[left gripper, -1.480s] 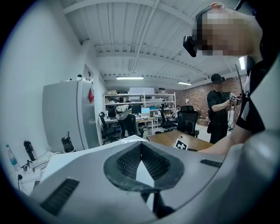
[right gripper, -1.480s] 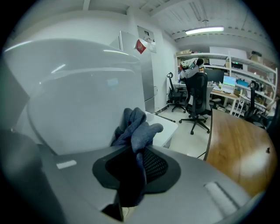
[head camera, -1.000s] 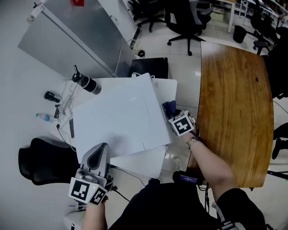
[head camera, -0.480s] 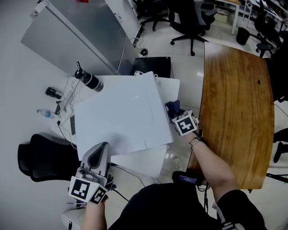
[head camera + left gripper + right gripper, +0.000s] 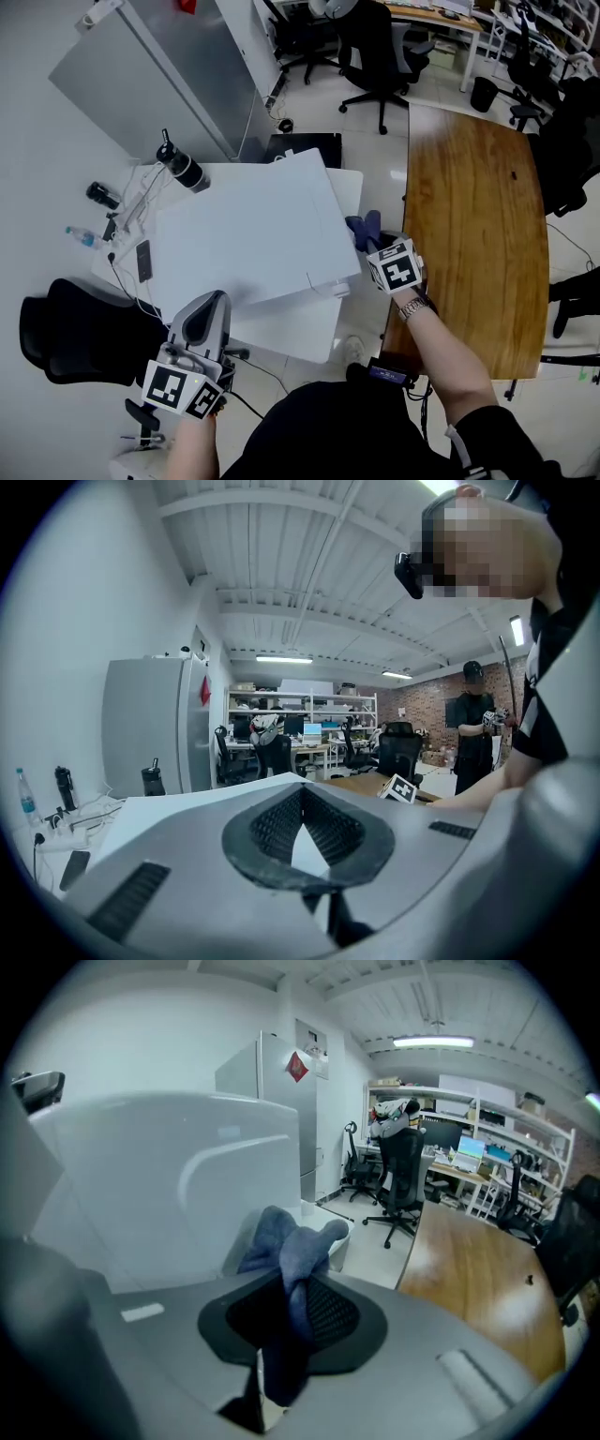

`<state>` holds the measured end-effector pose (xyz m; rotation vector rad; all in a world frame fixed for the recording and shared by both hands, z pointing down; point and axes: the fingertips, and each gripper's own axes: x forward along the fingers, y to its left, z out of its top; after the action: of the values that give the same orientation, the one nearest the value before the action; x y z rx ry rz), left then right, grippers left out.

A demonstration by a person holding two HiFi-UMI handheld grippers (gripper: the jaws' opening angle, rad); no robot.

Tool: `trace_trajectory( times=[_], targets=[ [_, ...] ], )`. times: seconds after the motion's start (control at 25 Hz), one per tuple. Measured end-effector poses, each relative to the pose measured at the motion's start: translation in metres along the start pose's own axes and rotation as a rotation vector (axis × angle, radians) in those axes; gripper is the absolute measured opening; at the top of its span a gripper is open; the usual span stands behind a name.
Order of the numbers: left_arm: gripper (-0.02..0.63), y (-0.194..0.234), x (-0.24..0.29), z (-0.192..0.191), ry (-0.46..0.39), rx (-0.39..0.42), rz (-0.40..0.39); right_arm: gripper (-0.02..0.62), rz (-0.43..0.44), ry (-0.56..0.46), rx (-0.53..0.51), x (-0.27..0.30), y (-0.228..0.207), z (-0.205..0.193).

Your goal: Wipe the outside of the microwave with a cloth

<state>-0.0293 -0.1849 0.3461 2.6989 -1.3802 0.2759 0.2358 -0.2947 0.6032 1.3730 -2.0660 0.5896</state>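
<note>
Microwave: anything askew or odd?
The microwave sits turned askew to the edges of the table. Otherwise nothing odd: the right gripper holds the blue cloth at its right side.

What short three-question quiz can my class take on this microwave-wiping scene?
1. True or false: the right gripper has its jaws shut on the crumpled blue cloth.
2. The jaws of the left gripper are: A) shut, empty; B) wide open; C) gripping cloth.
3. In the head view, the cloth lies at which side of the white box-shaped microwave?
Key: 1 true; 2 A; 3 right.
</note>
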Motion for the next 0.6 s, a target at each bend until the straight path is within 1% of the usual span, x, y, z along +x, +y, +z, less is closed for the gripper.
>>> trace_trajectory(
  times=[0.32,0.48,0.6],
  targets=[
    [0.005,-0.003,-0.056,-0.001,-0.084,-0.024,-0.061,0.064,-0.125,-0.057,-0.006,-0.093,0.018,-0.008],
    [0.005,0.0,-0.084,-0.006,-0.115,-0.042,-0.089,0.064,-0.165,-0.095,-0.015,-0.136,0.046,-0.01],
    [0.005,0.0,-0.104,-0.011,-0.132,-0.055,-0.104,0.064,-0.178,-0.125,-0.024,-0.166,0.072,-0.012]
  ],
)
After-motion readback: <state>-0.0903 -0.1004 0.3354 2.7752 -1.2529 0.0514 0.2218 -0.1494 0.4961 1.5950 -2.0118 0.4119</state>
